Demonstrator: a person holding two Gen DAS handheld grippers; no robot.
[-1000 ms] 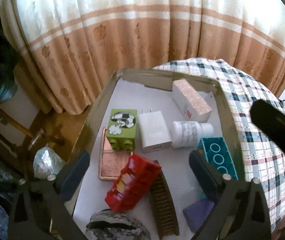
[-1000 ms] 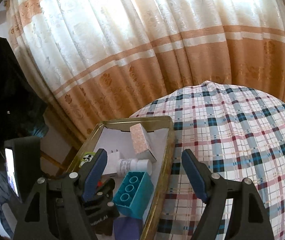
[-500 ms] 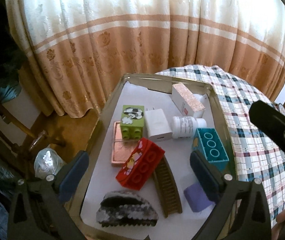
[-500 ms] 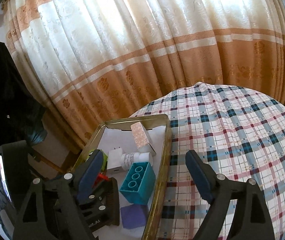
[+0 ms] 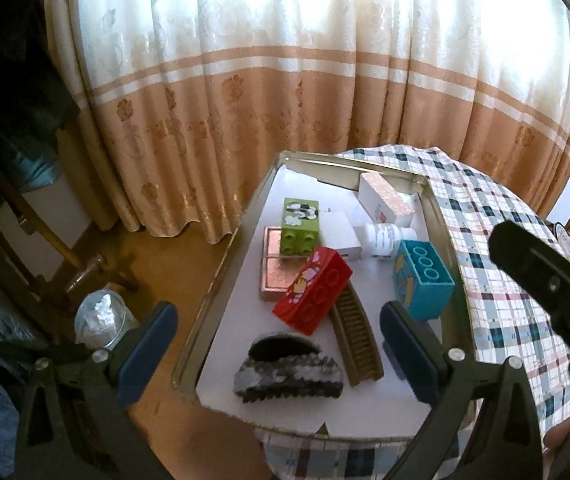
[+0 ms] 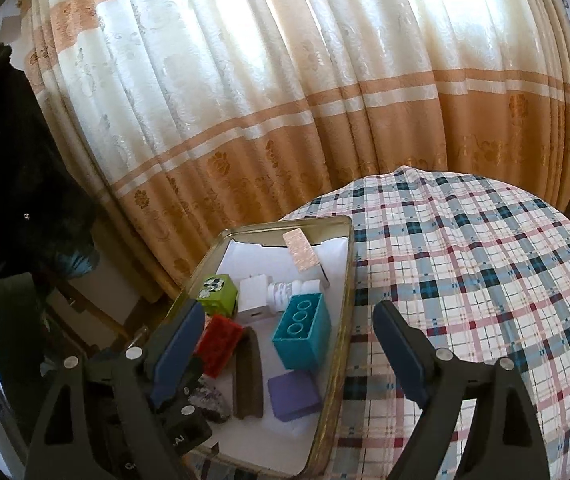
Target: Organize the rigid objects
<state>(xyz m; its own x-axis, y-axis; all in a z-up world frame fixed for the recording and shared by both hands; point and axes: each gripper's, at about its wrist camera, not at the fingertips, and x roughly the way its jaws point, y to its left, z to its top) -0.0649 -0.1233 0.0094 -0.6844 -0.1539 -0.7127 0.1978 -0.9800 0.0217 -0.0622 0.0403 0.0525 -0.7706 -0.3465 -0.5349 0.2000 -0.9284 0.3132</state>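
On the checked tablecloth [image 6: 465, 280]: metal tray [image 5: 221, 276] lined in white, holding the sorted lot.

Contents, all lying loose inside the tray: green block [image 5: 300, 227], red block [image 5: 313, 290] tilted on a copper-coloured flat box [image 5: 275, 276], teal block [image 5: 423, 278], white charger [image 5: 343, 236], white bottle [image 5: 383, 237] on its side, pink-topped carton [image 5: 385, 199], curved brown track piece [image 5: 357, 332], grey-and-black hair claw [image 5: 287, 368], purple block [image 6: 293, 394]. Left gripper [image 5: 279, 354] hovers over the tray's near end, fingers spread wide, nothing between them. Right gripper [image 6: 289, 354] likewise spread and empty, above the tray's right rim. Judged status: collection appears finished, since no stray item shows on the cloth; only tidier alignment inside the tray might remain.
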